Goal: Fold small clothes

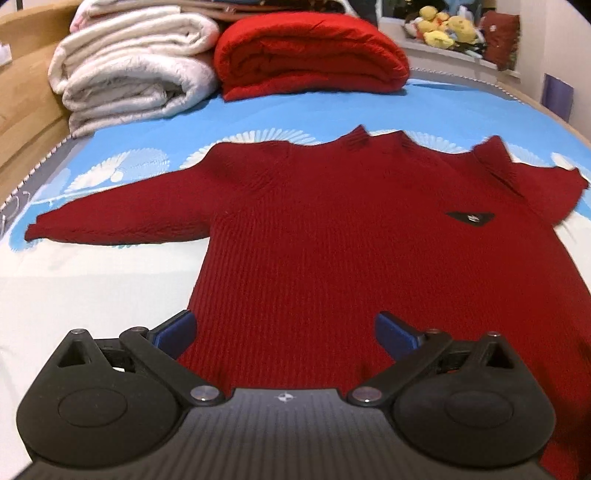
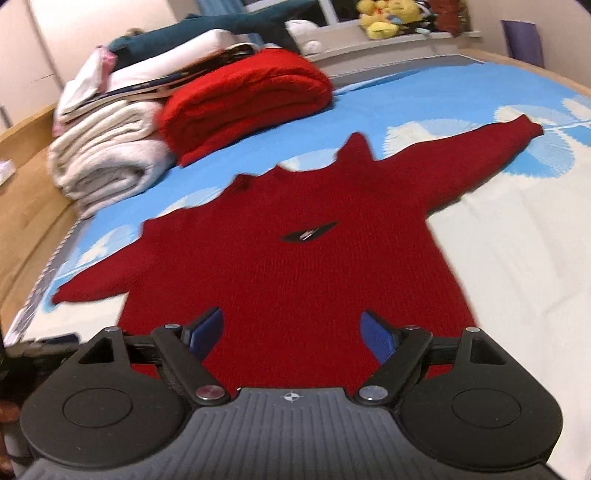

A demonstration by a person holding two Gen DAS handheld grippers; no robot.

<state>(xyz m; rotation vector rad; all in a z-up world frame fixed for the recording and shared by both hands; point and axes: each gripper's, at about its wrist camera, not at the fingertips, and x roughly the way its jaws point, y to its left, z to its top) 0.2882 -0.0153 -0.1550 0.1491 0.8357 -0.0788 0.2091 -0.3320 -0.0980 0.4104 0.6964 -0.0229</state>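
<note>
A small dark red knit sweater [image 1: 332, 240] lies flat, front up, on the bed, with a black triangular badge [image 1: 470, 218] on its chest. Its left sleeve [image 1: 118, 218] stretches out to the side. It also shows in the right wrist view [image 2: 295, 273], with the right sleeve [image 2: 480, 147] stretched out. My left gripper [image 1: 284, 332] is open and empty over the sweater's bottom hem, left part. My right gripper [image 2: 291, 332] is open and empty over the hem, right part. Neither touches the cloth that I can see.
The bed [image 1: 92, 288] has a blue and white sheet. At its head lie a folded bright red blanket [image 1: 310, 55] and folded white blankets [image 1: 129, 74]. A wooden bed frame [image 1: 26, 110] runs along the left. Plush toys [image 1: 443, 26] sit on a far shelf.
</note>
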